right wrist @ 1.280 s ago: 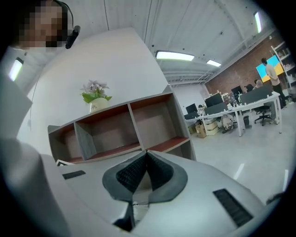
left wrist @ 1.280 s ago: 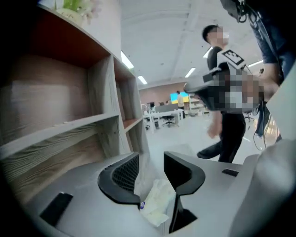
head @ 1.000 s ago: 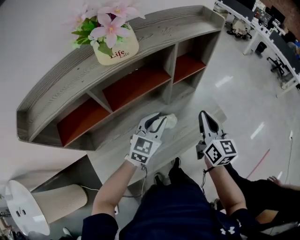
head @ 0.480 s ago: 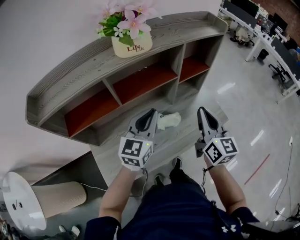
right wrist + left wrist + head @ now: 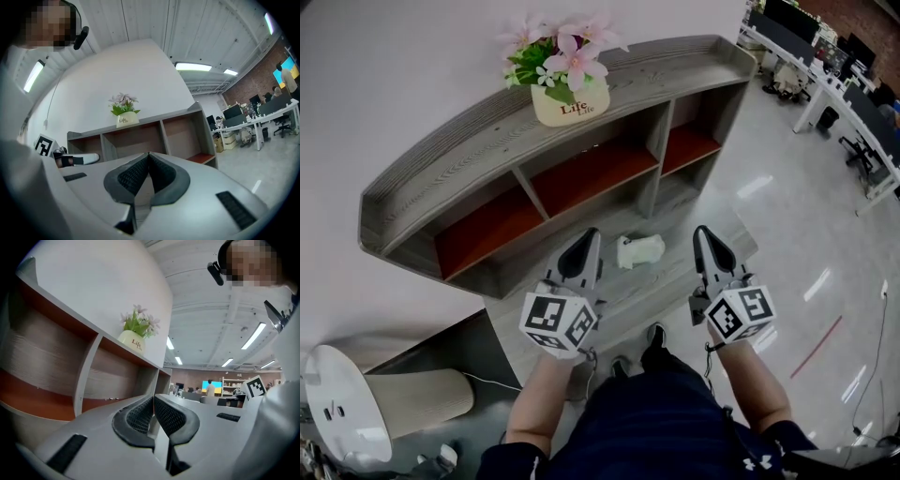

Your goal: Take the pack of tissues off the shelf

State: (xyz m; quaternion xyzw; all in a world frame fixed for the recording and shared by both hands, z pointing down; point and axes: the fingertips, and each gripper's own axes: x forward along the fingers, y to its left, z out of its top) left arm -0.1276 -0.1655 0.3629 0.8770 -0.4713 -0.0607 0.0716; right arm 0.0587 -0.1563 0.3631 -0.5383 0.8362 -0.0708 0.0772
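Note:
The white pack of tissues (image 5: 639,250) lies on the grey wooden ledge (image 5: 694,267) at the foot of the shelf (image 5: 478,150), between my two grippers and touched by neither. My left gripper (image 5: 587,236) sits just left of it, jaws closing the last bit together with nothing between them; in its own view the pads (image 5: 140,416) meet at the tips of the left gripper (image 5: 153,399). Right of the pack, my right gripper (image 5: 704,232) is shut and empty, as the right gripper (image 5: 148,155) shows in its own view. Neither gripper view shows the pack.
A cream pot of pink flowers (image 5: 570,101) stands on the shelf top. The shelf's red-floored compartments (image 5: 591,173) hold nothing I can see. A white round stand (image 5: 347,412) is at the lower left. Office desks and chairs (image 5: 853,84) fill the far right across a shiny floor.
My left gripper was at the tissue pack a second ago; it has let go and drawn back toward me, jaws closed. The pack stays on the ledge. The right gripper barely moved.

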